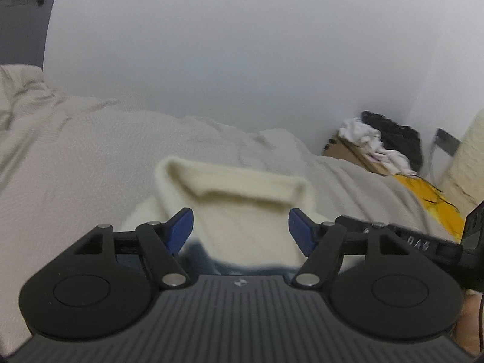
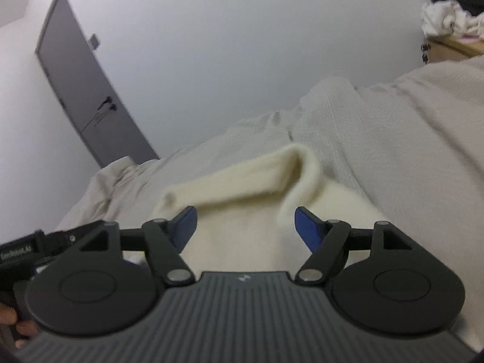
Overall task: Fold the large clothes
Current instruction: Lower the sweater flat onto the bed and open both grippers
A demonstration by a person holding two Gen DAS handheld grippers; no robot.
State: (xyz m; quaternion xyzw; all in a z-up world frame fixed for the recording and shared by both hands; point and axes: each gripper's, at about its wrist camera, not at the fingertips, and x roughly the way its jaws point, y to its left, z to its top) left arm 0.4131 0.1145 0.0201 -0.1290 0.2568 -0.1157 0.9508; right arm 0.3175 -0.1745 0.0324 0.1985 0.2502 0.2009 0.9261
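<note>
Cream knit garment (image 1: 239, 211): lies on the bed, near its front edge, folded into a thick pad; a blue cloth shows under its near end.
Left wrist view, axis: the folded top edge of the garment runs left to right across the view, its body reaching back toward the camera.
Left wrist view, left tool (image 1: 240, 227): blue pads stand wide apart, one at each side of the garment, neither pressing it; nothing is held.
Left wrist view, only here: a cardboard box (image 1: 348, 151) past the far right corner of the bed, heaped with white and black cloth, a yellow sheet (image 1: 429, 199) beside it; part of the right tool (image 1: 423, 242) juts in from the right.
Right wrist view, axis: the garment (image 2: 242, 199) runs with its fold rising from lower left to upper right.
Right wrist view, right tool (image 2: 245, 227): jaws wide, garment between the pads, no grip on it.
Right wrist view, only here: a grey door (image 2: 84, 90) with a handle, and fingers (image 2: 18, 323) at the lower left edge.
Surface: bed (image 1: 75, 166) under a rumpled off-white ribbed cover.
Room: plain pale wall (image 2: 242, 45) behind the bed.
</note>
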